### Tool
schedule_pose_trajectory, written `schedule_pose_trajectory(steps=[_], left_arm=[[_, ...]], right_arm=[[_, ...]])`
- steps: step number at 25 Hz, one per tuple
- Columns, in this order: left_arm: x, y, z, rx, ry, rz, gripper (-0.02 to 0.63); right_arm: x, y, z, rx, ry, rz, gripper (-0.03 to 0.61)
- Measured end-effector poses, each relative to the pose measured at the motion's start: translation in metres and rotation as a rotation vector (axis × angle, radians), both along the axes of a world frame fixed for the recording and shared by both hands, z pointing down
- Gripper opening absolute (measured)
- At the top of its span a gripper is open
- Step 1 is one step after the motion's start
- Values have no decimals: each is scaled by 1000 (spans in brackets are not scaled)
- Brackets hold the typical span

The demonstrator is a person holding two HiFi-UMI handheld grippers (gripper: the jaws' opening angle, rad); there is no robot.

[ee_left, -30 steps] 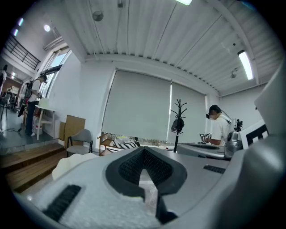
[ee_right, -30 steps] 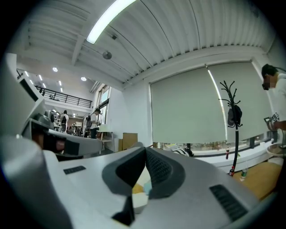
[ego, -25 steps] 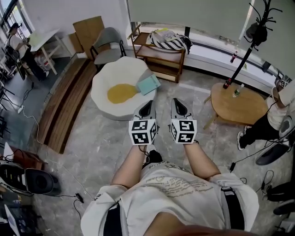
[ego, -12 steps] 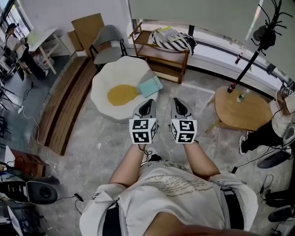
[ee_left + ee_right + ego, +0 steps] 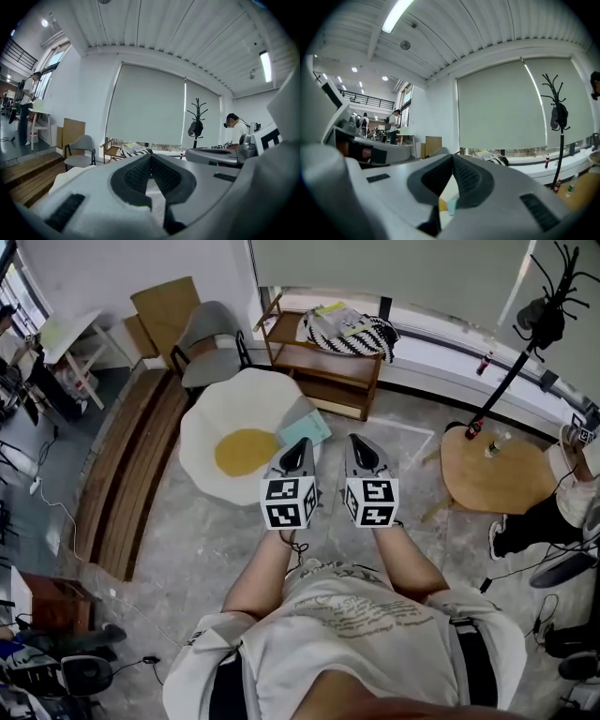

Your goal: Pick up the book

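You are holding your left gripper (image 5: 298, 448) and right gripper (image 5: 360, 446) side by side out in front of you, each with its jaws pressed together on nothing. The book (image 5: 307, 429) is lying flat on the right edge of the white egg-shaped pouf (image 5: 234, 399), beside its yellow centre (image 5: 246, 452). In the head view it is showing just past your left gripper's tip. It is showing a plain pale-teal cover, turned cornerwise.

We face open grey floor (image 5: 187, 521) leading to a low white table (image 5: 234, 395). The book (image 5: 305, 430) at its near right edge lies exposed from above. A wooden shelf (image 5: 323, 362) and grey chair (image 5: 202, 334) crowd the far side. A round wooden table (image 5: 497, 479) stands well apart, right.
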State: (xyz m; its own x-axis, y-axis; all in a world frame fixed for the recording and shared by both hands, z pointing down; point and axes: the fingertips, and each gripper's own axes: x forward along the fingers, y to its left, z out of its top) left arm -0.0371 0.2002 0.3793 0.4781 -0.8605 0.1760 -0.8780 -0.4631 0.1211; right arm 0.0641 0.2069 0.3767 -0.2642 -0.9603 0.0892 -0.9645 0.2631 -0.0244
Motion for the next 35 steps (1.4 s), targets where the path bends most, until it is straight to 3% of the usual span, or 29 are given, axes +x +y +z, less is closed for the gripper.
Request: schedule_pose_trajectory(steps=[12,20,26,35], left_arm=[[-21,-28,34,-92,46,10,18],[-33,-52,29,-79,54,-22,18],[-38,-72,27,-41,-5,-43,18],[-31,-109,29,-45,-1,-47,18]], right_arm=[[-26,-31,10,-14,10,10,28],[-29,-61,11,-31,-64,0,28],[-36,-80,10,-5,-31,-20,28],[-28,-117,14,-3,-40,-31,28]])
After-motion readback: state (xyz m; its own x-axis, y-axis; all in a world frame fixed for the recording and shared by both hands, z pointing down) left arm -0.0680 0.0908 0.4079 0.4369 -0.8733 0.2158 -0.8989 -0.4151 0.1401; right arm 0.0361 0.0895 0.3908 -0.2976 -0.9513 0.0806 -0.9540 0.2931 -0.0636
